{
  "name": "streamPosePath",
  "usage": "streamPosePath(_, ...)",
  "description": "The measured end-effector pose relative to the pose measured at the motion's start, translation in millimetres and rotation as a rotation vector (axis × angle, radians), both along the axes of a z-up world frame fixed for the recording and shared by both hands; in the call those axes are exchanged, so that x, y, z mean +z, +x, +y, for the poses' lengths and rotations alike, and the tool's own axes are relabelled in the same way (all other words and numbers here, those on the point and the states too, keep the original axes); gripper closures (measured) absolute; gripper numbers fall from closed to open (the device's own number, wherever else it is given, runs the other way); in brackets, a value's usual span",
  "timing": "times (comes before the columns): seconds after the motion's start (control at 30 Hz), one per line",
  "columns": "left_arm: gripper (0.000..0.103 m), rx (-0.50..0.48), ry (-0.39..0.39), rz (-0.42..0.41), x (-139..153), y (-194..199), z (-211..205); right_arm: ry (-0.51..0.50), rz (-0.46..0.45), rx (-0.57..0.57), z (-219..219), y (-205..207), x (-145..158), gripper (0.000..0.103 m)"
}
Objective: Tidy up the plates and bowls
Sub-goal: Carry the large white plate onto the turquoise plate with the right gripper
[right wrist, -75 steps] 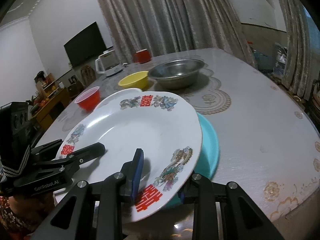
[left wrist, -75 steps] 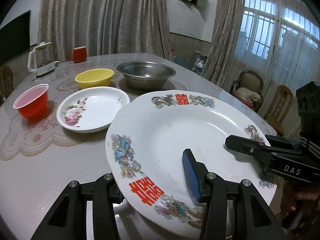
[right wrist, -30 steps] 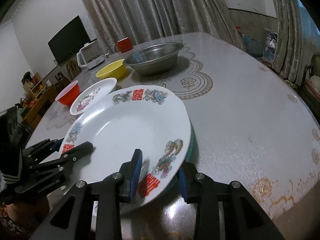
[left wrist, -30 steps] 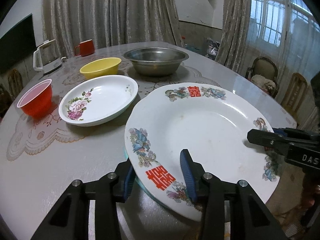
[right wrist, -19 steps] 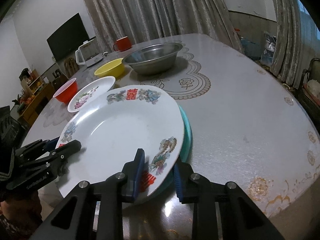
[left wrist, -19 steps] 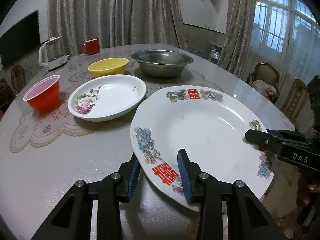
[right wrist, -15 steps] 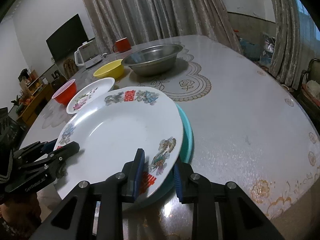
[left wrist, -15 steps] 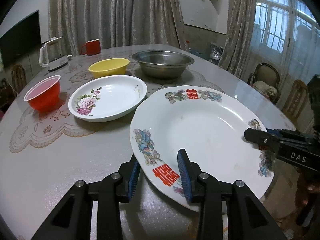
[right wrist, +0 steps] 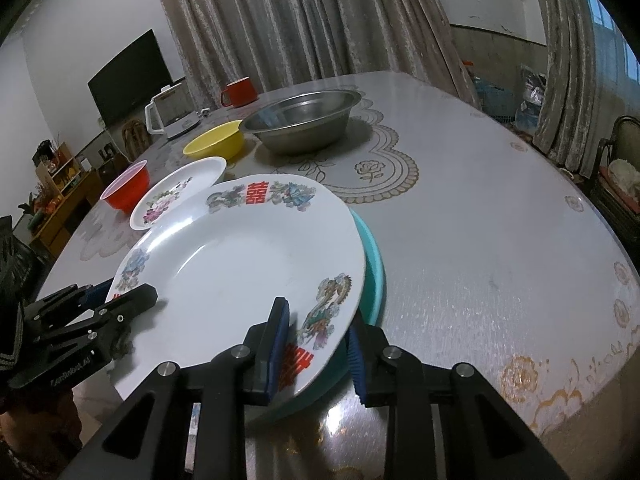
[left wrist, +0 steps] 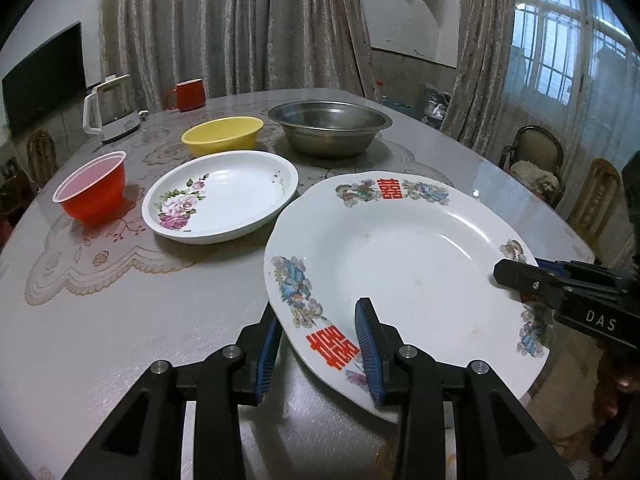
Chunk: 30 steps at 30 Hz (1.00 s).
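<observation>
A large white plate with red characters (left wrist: 404,264) (right wrist: 240,268) lies on a teal plate (right wrist: 370,256) near the table's front edge. My left gripper (left wrist: 318,346) is open, its jaws straddling the near-left rim without clamping. My right gripper (right wrist: 316,342) is open, its jaws straddling the rim of both plates on the opposite side. A white flowered plate (left wrist: 222,196) (right wrist: 178,196), a yellow bowl (left wrist: 222,132) (right wrist: 216,144), a red bowl (left wrist: 92,188) (right wrist: 128,190) and a steel basin (left wrist: 330,126) (right wrist: 302,120) stand further back.
A white kettle (left wrist: 106,110) (right wrist: 170,116) and a red mug (left wrist: 188,94) (right wrist: 240,92) stand at the far side of the round table (right wrist: 480,220). Chairs (left wrist: 536,160) stand beyond the right edge. Lace-pattern mats (left wrist: 100,256) lie under the dishes.
Both grippers held the large plate 2.5 s ago and lowered it onto the teal plate. Both have opened and drawn back to the rim. The plate now rests flat.
</observation>
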<state>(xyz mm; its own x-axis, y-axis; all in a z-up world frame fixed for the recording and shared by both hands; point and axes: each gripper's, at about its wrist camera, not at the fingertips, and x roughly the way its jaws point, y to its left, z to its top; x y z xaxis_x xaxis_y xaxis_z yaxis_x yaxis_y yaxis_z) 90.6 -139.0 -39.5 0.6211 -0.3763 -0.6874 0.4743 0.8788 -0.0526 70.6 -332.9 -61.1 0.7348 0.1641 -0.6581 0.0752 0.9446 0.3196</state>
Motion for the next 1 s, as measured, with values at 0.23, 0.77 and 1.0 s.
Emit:
streamPosePath(0.23,0.065,0.000,-0.009,-0.017,2.2,-6.8,5.4,-0.003,0.008,-0.009,3.7,-4.4,2.5,0.073)
streamPosePath(0.77,0.065,-0.012,-0.050,-0.024,7.4,-22.2,18.1,-0.027,0.051,-0.028,16.9,-12.2,6.6,0.069)
streamPosePath(1.0,0.065,-0.037,-0.058,-0.025,8.6,-28.1,19.7,-0.026,0.064,-0.035,19.2,-16.5,9.4,0.068)
